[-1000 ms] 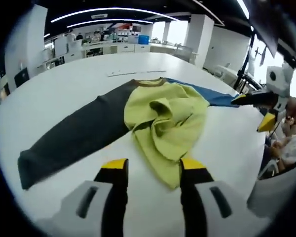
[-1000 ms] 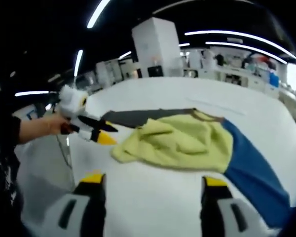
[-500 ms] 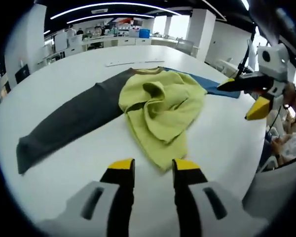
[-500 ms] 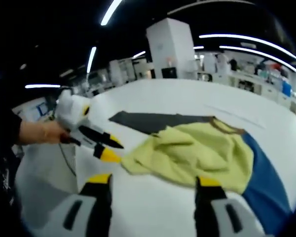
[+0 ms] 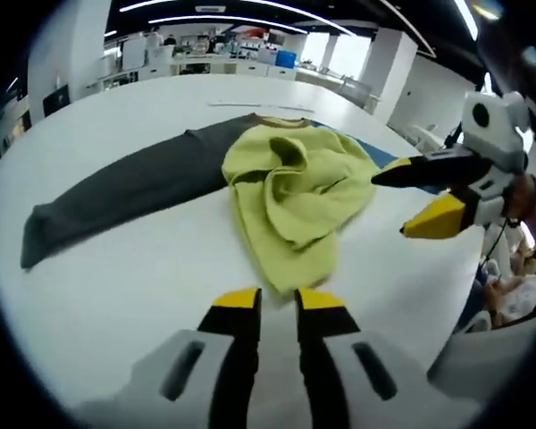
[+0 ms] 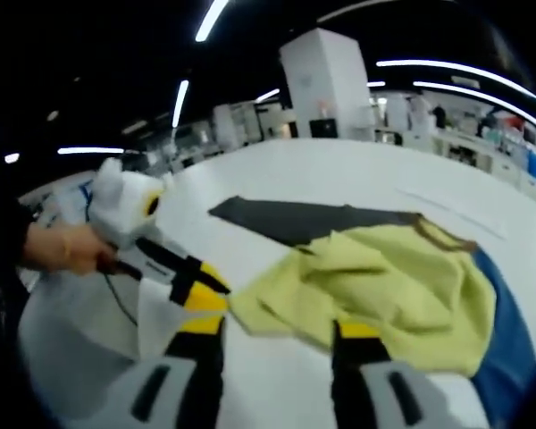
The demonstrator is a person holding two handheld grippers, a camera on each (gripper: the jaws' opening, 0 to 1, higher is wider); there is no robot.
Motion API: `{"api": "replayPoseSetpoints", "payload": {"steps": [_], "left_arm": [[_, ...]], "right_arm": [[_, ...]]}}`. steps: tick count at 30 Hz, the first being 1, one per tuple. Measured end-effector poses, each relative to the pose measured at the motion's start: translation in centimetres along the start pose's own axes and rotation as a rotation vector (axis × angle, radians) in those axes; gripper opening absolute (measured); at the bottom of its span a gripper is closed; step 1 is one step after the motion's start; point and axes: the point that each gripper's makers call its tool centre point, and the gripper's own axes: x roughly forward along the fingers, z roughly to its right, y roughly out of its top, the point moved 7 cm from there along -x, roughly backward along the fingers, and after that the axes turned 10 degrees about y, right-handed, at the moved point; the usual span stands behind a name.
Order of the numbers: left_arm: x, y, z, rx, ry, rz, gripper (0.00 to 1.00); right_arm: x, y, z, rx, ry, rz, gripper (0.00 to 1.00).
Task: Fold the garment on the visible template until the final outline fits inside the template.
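- The garment (image 5: 290, 192) is lying on the white tabletop (image 5: 116, 268), across the middle of the left gripper view. Its yellow body is bunched in loose folds; a dark grey sleeve (image 5: 125, 192) is running out flat toward the left of the frame, and a blue sleeve (image 6: 500, 340) is trailing toward the lower right of the right gripper view.
- No template outline is discernible on the tabletop in either view.
- The left claw (image 5: 277, 299) is sitting at the bottom centre of its view, jaws nearly closed with a thin gap, gripping nothing. The yellow hem is lying just beyond its tips.
- The right claw (image 6: 277, 326) is standing partly open and holding nothing; one tip is overlapping the yellow edge in the picture, though contact cannot be confirmed.
- Judgement: the step in hand is taking hold of the near yellow edge. To do it well, each claw should be pinching a single layer at the hem and drawing the bunched body flat before any fold.
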Motion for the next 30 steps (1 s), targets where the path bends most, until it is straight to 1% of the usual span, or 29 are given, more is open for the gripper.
{"api": "replayPoseSetpoints", "payload": {"steps": [1,3,7,9,12,16,20,21,24,26,28,30], "left_arm": [[0.1,-0.1,0.0,-0.025,0.002,-0.003,0.11],[0.1,-0.2,0.1,-0.048,0.003,-0.007,0.11],[0.2,-0.2,0.3,-0.073,0.002,-0.007,0.11],[0.2,-0.3,0.2,-0.118,0.008,-0.004,0.12],[0.3,-0.5,-0.1,-0.168,0.015,-0.011,0.11],[0.3,-0.2,0.1,-0.214,0.024,0.001,0.11],[0.4,-0.3,0.2,-0.245,0.034,-0.017,0.13],[0.4,-0.4,0.3,-0.279,0.029,-0.027,0.13],[0.4,-0.2,0.3,-0.288,0.032,-0.021,0.14],[0.5,-0.2,0.4,-0.305,0.035,-0.024,0.12],[0.6,-0.2,0.4,-0.31,0.042,-0.024,0.1],[0.8,-0.1,0.3,-0.297,0.056,-0.033,0.06]], "right_arm": [[0.5,0.0,0.0,-0.003,0.004,-0.002,0.4],[1.2,0.0,0.0,-0.004,0.014,-0.012,0.37],[2.4,0.0,-0.1,-0.001,0.023,-0.019,0.3],[3.1,-0.1,0.0,0.002,0.026,-0.025,0.27],[4.0,-0.1,0.1,0.008,0.025,-0.033,0.25],[5.1,-0.3,0.4,-0.006,0.016,-0.062,0.24],[5.9,-0.4,0.3,-0.014,0.004,-0.079,0.21],[6.0,-0.4,0.2,-0.014,0.001,-0.08,0.2],[6.4,-0.4,0.2,-0.029,-0.008,-0.095,0.18],[6.6,-0.4,0.2,-0.026,-0.012,-0.094,0.16],[6.9,-0.3,0.4,-0.02,-0.032,-0.095,0.12],[7.0,-0.4,0.6,-0.025,-0.045,-0.107,0.08]]}}
